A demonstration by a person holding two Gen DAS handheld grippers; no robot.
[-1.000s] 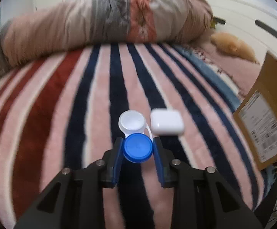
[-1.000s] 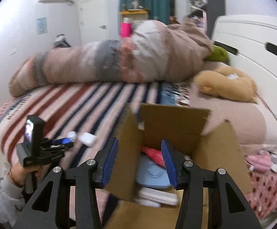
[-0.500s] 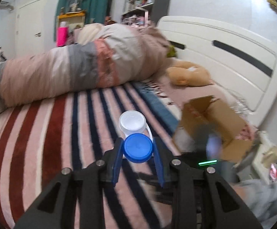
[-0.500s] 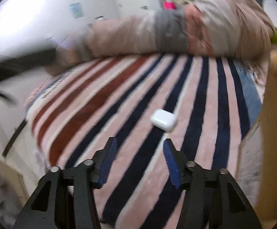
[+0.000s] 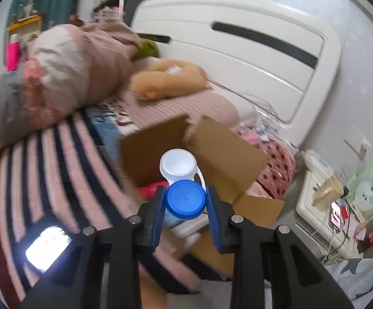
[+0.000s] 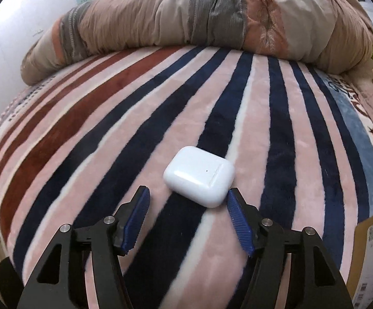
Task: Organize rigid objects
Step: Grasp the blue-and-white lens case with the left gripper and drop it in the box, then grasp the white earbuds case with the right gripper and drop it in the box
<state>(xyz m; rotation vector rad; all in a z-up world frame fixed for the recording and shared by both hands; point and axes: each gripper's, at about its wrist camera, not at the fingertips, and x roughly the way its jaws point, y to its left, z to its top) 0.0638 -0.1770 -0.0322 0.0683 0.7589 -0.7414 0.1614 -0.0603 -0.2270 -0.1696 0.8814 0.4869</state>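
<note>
Lens case over the box, earbud case next in line.

I had the blue-and-white lens case (image 5: 183,188) pinched in my left gripper (image 5: 185,203) above the open cardboard box (image 5: 227,152), ready to release. My right gripper (image 6: 187,206) hung with fingers spread around the glossy white earbud case (image 6: 199,176) on the striped bed (image 6: 109,139); closing came next.

Bed covered by a striped blanket (image 6: 160,118) in pink, navy and dark red, filling most of the right wrist frame. A white earbud case (image 6: 199,180) lies at lower centre. A rolled quilt (image 6: 199,15) spans the top; a cardboard box (image 5: 212,152) rests at the left wrist frame's centre.
</note>
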